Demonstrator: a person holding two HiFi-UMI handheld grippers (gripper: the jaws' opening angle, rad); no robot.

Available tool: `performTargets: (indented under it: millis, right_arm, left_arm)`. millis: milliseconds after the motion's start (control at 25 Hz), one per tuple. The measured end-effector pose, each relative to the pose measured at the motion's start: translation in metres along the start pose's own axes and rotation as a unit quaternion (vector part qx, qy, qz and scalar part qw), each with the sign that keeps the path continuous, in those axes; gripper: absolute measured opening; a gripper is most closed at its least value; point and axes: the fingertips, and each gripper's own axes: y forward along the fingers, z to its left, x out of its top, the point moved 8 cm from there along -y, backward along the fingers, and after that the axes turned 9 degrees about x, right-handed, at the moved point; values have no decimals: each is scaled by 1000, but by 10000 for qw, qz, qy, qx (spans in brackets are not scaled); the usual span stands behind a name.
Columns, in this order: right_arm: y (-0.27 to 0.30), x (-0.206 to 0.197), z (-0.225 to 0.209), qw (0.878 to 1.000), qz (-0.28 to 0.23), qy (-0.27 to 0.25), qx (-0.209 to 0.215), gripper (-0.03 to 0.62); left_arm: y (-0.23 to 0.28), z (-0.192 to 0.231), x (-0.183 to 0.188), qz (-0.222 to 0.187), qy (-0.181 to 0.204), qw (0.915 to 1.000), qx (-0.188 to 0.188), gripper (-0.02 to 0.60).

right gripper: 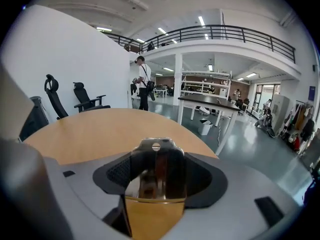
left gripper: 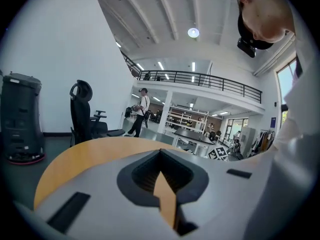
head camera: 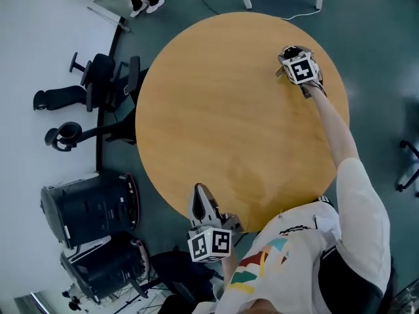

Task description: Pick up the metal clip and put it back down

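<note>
The right gripper (right gripper: 155, 151) is clamped on the shiny metal clip (right gripper: 156, 171). It holds the clip over the far right side of the round wooden table (head camera: 222, 110). I cannot tell if the clip touches the wood. The left gripper (head camera: 200, 193) is at the near edge of the table, its jaws together with nothing in them. Black office chairs (head camera: 98, 77) and two black machines (head camera: 88, 208) stand to the left on the grey-green floor (head camera: 380, 57). A person (right gripper: 143, 81) walks far off in the big bright room.
</note>
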Motion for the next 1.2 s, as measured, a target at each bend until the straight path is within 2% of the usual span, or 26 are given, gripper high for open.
performTargets:
  millis: [80, 240, 360, 400, 520, 640, 800, 960, 1200]
  right_arm:
    - [12, 1, -12, 9999, 79, 31, 147, 304]
    - [29, 4, -34, 9992, 372, -124, -56, 303]
    - [40, -6, -36, 9975, 661, 218, 96, 304]
    - [40, -3, -37, 9978, 634, 162, 69, 304]
    - [38, 18, -40, 9973, 306, -603, -302, 305]
    - [36, 23, -36, 9903, 251, -1264, -516, 307]
    - [31, 28, -29, 9923, 91, -1188, -327, 307]
    - [19, 41, -27, 9950, -304, -930, -213, 307]
    - [-29, 65, -3, 9921, -894, -853, 236, 305]
  left_arm:
    - [7, -5, 1, 100, -25, 9999, 120, 43]
    - [25, -19, 1, 122, 54, 9998, 144, 43]
    - [31, -25, -1, 161, 153, 9997, 96, 43]
    - [32, -25, 0, 173, 172, 9997, 90, 43]
    - [36, -27, 4, 178, 178, 9996, 106, 43]
    - [36, -28, 4, 198, 174, 9996, 121, 43]
    - [35, -26, 2, 170, 163, 9996, 136, 43]
    - [35, -27, 4, 28, 121, 9999, 82, 43]
    - [27, -39, 7, -221, 62, 9996, -192, 43]
